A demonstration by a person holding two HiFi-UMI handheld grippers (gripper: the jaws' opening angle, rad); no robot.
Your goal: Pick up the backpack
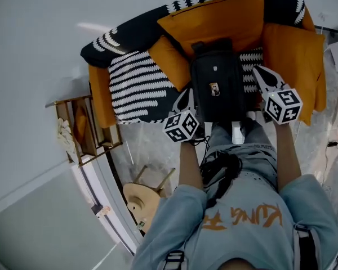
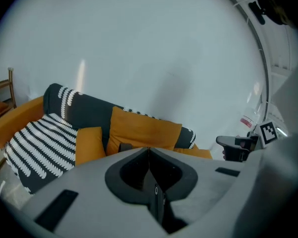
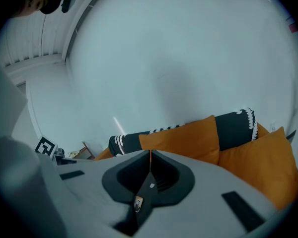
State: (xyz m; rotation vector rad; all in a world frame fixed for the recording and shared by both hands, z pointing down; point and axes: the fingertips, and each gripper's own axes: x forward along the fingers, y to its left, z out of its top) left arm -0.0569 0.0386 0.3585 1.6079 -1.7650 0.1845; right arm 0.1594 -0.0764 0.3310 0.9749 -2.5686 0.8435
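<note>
While the black backpack point(image 1: 217, 86) sits on the seat of the sofa point(image 1: 129, 38), its top against an orange back cushion point(image 1: 219, 18), neither gripper has hold of it, so the step in hand looks like the approach before the grasp. The left gripper point(image 1: 185, 97) hangs just beside the pack's left edge and the right gripper point(image 1: 261, 73) near its right edge. In each gripper's own view the jaws are pressed together with nothing between them, the left gripper point(image 2: 149, 150) and the right gripper point(image 3: 150, 155) alike. The next move, as I judge it, calls for at least one pair of jaws to part and come down on a strap or the top handle. A handle seems to show as a dark loop at the pack's upper end, but it is too small to be sure. Shoulder straps are not visible, and the pack's lower end is cut off behind the person's arms. Whether either gripper touches the fabric cannot be told. A black-and-white striped throw point(image 1: 135, 86) lies on the seat to the left.
</note>
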